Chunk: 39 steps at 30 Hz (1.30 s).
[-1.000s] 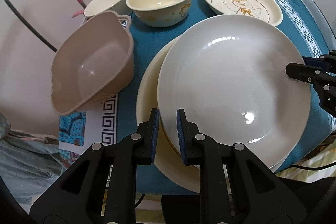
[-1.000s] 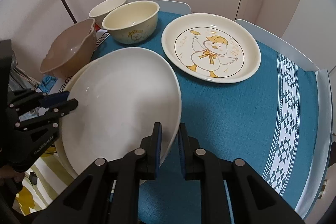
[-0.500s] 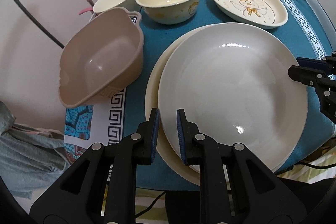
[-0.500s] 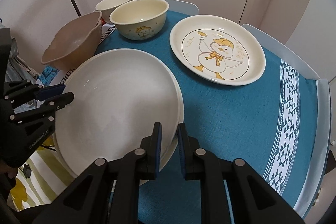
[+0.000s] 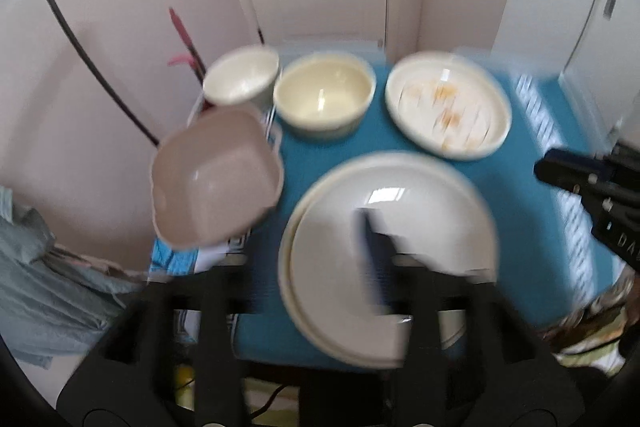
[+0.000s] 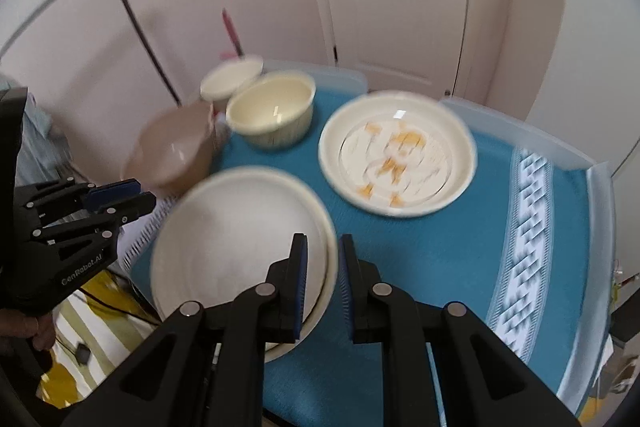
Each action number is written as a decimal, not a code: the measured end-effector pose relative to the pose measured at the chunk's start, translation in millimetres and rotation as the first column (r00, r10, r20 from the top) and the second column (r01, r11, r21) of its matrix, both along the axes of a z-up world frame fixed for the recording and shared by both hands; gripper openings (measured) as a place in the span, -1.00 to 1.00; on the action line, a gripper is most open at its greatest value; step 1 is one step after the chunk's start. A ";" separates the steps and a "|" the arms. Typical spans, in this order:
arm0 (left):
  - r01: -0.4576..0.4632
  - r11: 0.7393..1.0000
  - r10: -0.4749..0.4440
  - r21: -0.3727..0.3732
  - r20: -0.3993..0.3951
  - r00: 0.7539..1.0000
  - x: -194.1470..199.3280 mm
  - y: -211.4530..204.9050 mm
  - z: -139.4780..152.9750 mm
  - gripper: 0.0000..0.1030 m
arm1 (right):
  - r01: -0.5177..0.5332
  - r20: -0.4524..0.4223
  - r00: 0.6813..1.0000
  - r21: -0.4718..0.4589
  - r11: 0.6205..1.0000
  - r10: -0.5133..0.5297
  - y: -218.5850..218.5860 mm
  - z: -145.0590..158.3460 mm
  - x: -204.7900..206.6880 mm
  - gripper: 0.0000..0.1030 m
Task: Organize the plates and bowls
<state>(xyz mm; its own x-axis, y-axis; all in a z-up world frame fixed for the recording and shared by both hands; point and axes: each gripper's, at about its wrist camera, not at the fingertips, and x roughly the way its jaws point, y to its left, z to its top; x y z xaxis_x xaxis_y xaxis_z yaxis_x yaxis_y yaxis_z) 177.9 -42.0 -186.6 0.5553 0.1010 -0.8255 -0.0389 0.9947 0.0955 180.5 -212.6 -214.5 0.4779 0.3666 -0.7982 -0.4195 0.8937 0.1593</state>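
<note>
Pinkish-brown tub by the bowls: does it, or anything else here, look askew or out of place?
Yes. The pinkish-brown tub sits tilted, leaning out past the table's left edge rather than flat on the blue cloth. The stacked white plates also overhang the near edge.

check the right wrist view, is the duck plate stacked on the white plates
No, the duck plate sits alone on the blue cloth, apart from the white plates.

Each wrist view angled down past its own fingers, near, sharing the stacked plates (image 5: 392,227) ahead, blurred.
</note>
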 end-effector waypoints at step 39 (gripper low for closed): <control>-0.156 0.926 0.022 -0.343 -0.363 0.932 183.7 -47.1 -142.3 -0.25 | -0.016 -0.385 0.921 0.092 0.996 0.051 -75.0 -104.3 204.2 -0.37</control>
